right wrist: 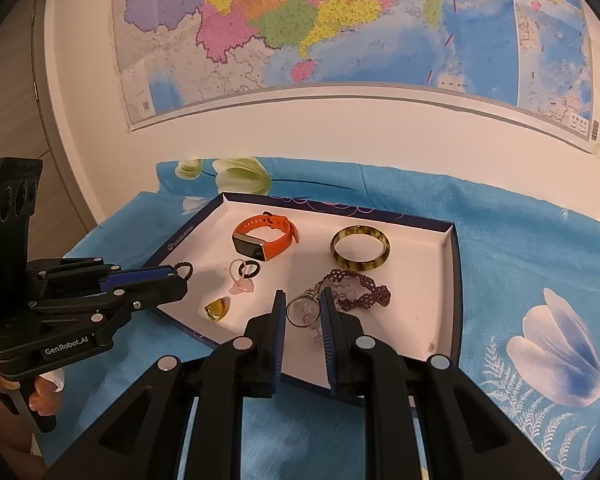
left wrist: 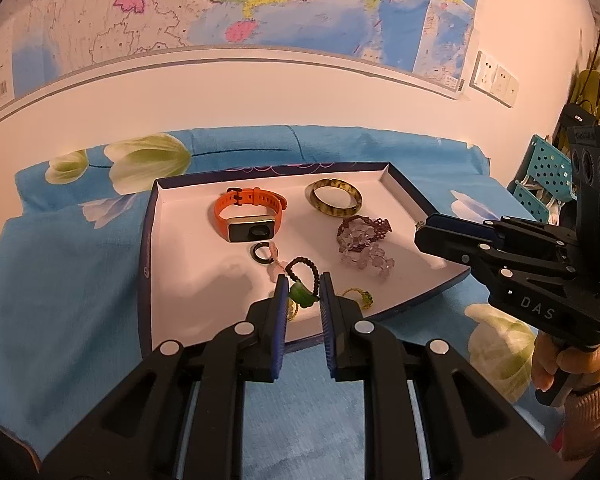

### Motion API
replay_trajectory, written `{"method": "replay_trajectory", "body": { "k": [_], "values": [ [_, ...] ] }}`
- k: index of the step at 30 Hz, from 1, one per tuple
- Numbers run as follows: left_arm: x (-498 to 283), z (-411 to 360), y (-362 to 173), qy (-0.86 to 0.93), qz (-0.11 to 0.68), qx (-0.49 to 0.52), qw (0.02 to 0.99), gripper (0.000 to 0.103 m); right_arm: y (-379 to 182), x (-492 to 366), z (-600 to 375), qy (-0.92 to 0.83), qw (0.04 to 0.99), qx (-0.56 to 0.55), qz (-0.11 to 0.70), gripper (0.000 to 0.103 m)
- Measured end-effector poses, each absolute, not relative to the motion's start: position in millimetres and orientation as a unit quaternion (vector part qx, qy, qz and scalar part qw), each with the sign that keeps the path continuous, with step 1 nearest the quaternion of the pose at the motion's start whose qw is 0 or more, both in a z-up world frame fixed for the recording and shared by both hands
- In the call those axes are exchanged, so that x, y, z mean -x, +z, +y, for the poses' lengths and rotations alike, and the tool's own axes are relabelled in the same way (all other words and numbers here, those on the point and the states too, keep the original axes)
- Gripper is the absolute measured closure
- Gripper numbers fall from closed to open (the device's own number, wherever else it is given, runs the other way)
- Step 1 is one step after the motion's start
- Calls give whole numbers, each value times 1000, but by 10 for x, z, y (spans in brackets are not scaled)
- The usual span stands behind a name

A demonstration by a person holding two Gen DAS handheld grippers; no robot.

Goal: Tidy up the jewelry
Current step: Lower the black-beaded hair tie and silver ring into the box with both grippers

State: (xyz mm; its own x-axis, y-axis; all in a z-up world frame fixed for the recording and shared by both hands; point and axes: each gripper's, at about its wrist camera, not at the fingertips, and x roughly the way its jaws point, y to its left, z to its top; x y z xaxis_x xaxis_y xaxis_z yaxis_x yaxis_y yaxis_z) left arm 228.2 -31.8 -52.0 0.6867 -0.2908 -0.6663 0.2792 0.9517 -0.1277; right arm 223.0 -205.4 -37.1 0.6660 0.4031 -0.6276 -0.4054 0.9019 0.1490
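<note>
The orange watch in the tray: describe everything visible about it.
The orange watch is a slim fitness-band style piece: a rubbery-looking orange strap with a dark buckle, fastened into a closed loop, and a rectangular, pale gold-edged case with a dark screen. It lies on the white floor of the tray, in the far left part, the case towards the viewer. Nothing visibly touches it; a small black ring lies just in front, apart.

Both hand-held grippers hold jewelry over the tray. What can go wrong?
1. The left hand-held gripper pinches the dark bead bracelet by a few beads, green charm dangling; it may slip out.
2. The right hand-held gripper holds the silver ring by its rim, close to the overlapping clear bead bracelet and maroon bracelet; a drop could snag there.
</note>
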Motion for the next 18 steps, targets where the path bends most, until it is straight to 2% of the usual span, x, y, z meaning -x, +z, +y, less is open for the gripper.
{"method": "replay_trajectory", "body": {
  "k": [18],
  "values": [
    [-2388, -321, -542, -151, 371, 10, 916, 87, -423, -2354, -2018, 218, 911, 5, 349, 87]
  ]
}}
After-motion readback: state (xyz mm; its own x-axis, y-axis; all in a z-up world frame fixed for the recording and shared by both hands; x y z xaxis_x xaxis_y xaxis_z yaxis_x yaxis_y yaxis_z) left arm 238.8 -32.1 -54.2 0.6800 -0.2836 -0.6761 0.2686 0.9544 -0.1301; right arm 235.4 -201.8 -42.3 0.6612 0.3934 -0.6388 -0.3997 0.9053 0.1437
